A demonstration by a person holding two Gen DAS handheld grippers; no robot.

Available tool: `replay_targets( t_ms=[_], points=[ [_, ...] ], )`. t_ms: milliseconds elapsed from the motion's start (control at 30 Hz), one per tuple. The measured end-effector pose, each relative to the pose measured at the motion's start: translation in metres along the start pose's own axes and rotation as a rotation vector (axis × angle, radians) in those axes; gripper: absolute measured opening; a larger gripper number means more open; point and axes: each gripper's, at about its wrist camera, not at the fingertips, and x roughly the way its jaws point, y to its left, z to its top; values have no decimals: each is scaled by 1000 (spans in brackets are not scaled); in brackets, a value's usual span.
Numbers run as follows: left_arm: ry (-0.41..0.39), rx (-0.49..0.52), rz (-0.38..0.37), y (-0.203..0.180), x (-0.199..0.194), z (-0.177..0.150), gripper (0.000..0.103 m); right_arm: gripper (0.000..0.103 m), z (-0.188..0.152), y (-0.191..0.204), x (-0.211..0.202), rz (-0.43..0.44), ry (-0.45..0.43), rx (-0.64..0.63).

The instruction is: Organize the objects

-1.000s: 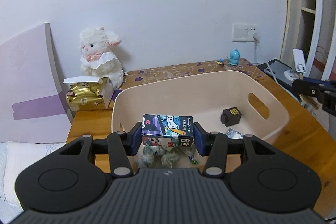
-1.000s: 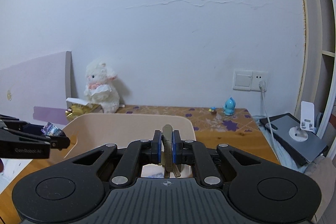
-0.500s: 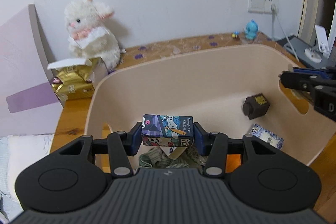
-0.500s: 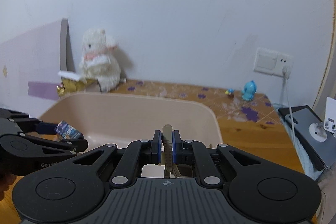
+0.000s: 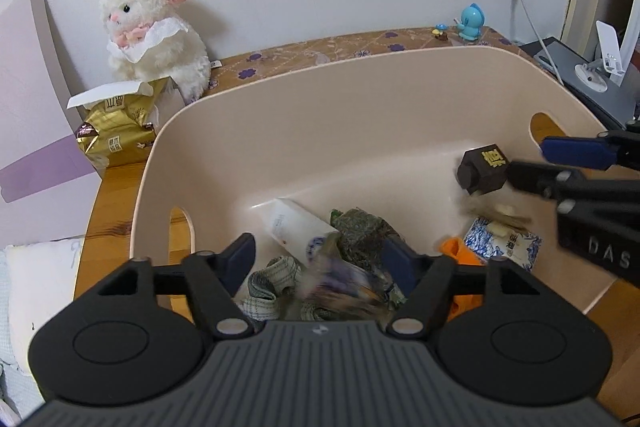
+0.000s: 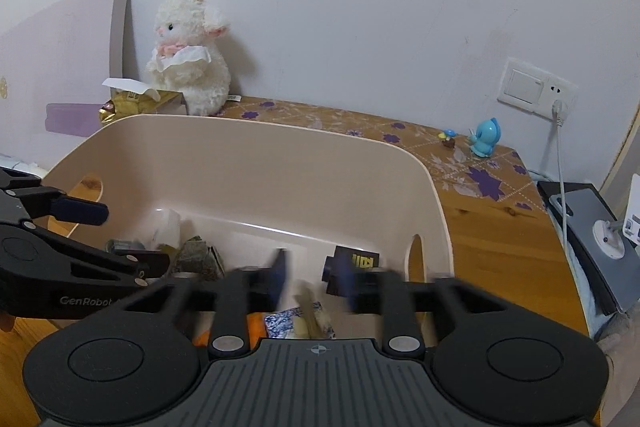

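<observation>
while both hover over bin point(image 5: 360, 99), left gripper point(image 5: 320, 259) and right gripper point(image 6: 312, 275) spread, empty.

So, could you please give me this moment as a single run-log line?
left gripper: open, blurred cartoon box between jaws | right gripper: open, tan stick below | location: above beige bin

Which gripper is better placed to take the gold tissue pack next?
Probably the left gripper: it is open over the left end of the bin, and the gold tissue pack lies just outside that end. The right gripper is at the opposite end.
</observation>
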Motion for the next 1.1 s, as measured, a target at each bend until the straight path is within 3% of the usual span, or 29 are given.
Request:
replay_targets(
  t_ms=[100, 167, 567, 1100],
  points=[
    [-8, 5, 7, 0, -5, 0, 81, 49, -1, -1, -6, -2, -10, 8],
    [-18, 6, 12, 0, -10, 0, 81, 57, 0, -3, -11, -2, -24, 22],
    [-125, -46, 27, 6, -69, -4, 85, 65, -4, 1, -75, -16, -155, 61],
    [-229, -89, 45, 8, -153, -49, 85, 71, -35, 24, -163, -18, -245, 61]
  ],
)
